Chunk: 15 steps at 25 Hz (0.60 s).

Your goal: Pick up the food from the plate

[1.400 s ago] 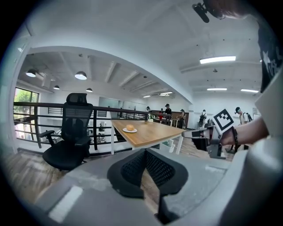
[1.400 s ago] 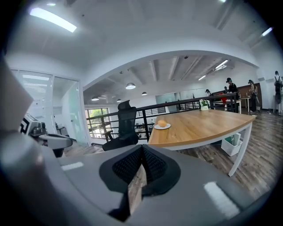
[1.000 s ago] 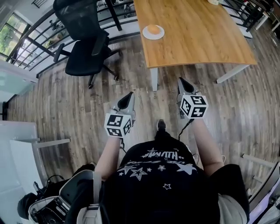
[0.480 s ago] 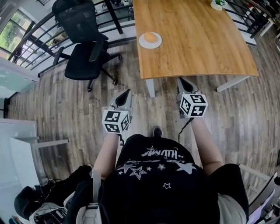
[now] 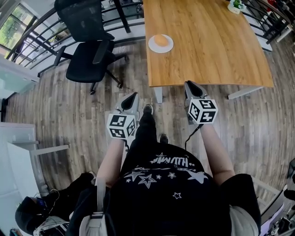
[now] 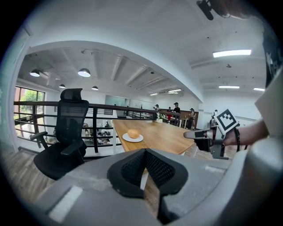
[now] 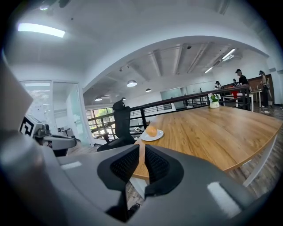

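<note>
An orange bun (image 5: 160, 39) lies on a small white plate (image 5: 168, 47) near the left edge of a wooden table (image 5: 212, 46). Bun (image 6: 133, 133) and plate (image 6: 126, 138) also show in the left gripper view, and bun (image 7: 151, 130) and plate (image 7: 158, 135) in the right gripper view, far ahead of both. My left gripper (image 5: 132, 96) hangs over the floor short of the table, shut and empty. My right gripper (image 5: 188, 84) is at the table's near edge. Its jaws have just been opening: a narrow gap shows, with nothing in it.
A black office chair (image 5: 87, 50) stands left of the table, beside a dark railing (image 5: 27, 41). A small potted plant (image 5: 236, 4) sits at the table's far corner. White furniture (image 5: 18, 161) and a dark bag (image 5: 55, 203) lie at the lower left. The table's white leg (image 5: 158, 95) is just ahead.
The person has stepped toward the table, one foot now forward between the grippers. Both grippers came closer to the table's near edge. The right jaws have parted slightly.
</note>
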Each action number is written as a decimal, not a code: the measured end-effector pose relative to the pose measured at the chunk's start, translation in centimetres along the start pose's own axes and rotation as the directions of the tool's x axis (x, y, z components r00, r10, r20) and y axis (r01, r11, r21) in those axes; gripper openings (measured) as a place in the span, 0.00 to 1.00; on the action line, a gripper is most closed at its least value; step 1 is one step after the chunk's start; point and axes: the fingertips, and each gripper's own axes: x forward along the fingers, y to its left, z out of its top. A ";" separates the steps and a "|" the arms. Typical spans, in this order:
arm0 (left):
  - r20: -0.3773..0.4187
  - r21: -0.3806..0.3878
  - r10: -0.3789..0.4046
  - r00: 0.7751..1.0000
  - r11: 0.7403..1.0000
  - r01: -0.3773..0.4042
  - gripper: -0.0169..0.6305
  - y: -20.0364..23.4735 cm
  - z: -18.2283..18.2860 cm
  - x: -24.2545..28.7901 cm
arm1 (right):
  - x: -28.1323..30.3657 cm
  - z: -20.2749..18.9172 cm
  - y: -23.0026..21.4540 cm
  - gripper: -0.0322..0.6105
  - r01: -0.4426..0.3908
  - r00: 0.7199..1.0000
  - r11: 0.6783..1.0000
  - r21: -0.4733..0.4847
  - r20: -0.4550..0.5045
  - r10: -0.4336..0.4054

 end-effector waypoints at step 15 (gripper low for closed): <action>0.008 0.002 -0.093 0.996 0.996 0.093 0.03 8.6 5.1 11.7 | 12.8 4.7 -2.7 0.40 0.023 0.998 0.999 -0.029 -0.064 -0.025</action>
